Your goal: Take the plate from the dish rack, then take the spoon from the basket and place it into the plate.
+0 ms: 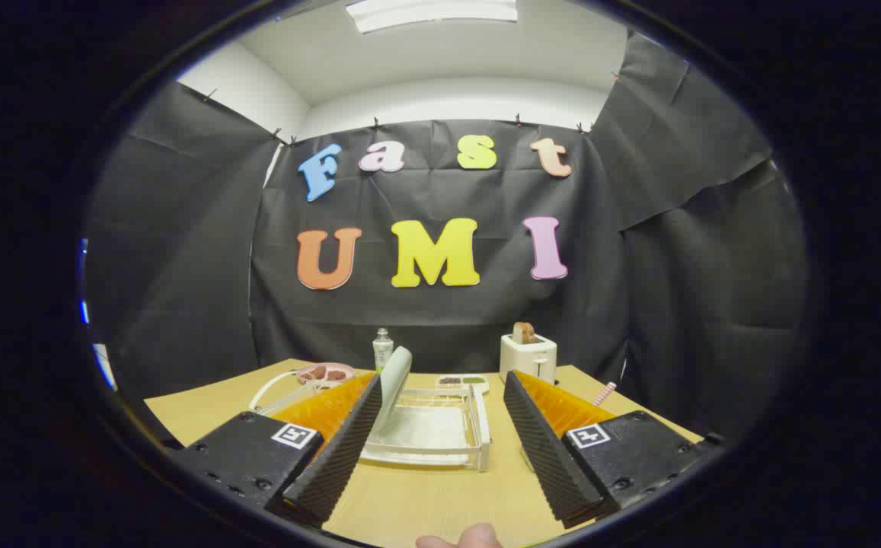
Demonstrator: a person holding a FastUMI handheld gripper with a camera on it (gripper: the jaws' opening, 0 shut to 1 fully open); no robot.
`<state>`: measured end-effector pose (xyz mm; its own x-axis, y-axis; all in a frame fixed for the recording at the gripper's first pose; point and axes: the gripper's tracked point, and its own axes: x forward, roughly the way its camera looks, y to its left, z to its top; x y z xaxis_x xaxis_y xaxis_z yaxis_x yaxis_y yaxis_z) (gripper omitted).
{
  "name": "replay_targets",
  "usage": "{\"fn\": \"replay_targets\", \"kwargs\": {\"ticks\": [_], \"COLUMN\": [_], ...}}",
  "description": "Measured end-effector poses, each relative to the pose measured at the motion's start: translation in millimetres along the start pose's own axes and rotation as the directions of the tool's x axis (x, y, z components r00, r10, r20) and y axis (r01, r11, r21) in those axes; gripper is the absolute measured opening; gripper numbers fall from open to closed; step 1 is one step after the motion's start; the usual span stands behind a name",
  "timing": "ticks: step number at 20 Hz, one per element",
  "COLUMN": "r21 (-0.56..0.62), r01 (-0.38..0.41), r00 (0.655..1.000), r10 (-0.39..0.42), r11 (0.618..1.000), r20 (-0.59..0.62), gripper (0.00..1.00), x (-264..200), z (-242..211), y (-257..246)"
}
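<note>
A pale green plate (393,388) stands on edge in the left side of a clear dish rack (478,426) on the wooden table. The rack lies just ahead of my gripper (440,379) and between its two fingers. The gripper is open and nothing is held; the left finger sits close beside the plate, and I cannot tell whether they touch. A white wire loop (271,390), maybe a basket handle, shows beyond the left finger. Beyond the right finger a thin pink-striped handle (604,393) pokes up; what it belongs to is hidden.
A pink bowl (326,373) stands at the back left, with a small bottle (382,348) beside it. Behind the rack is a small divided dish (463,380). A white toaster (528,358) holding bread stands at the back right. A person's fingertip (474,536) shows nearest me.
</note>
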<state>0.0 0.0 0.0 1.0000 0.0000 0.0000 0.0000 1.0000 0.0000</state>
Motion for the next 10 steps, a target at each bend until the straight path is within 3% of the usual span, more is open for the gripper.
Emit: {"fn": "replay_targets", "kwargs": {"ticks": [10], "r21": [-0.017], "r01": [0.009], "r00": [1.000], "r10": [-0.009], "r11": [1.000], "r20": [-0.008], "gripper": [1.00], "x": [-4.6], "z": [-0.2], "y": [7.0]}}
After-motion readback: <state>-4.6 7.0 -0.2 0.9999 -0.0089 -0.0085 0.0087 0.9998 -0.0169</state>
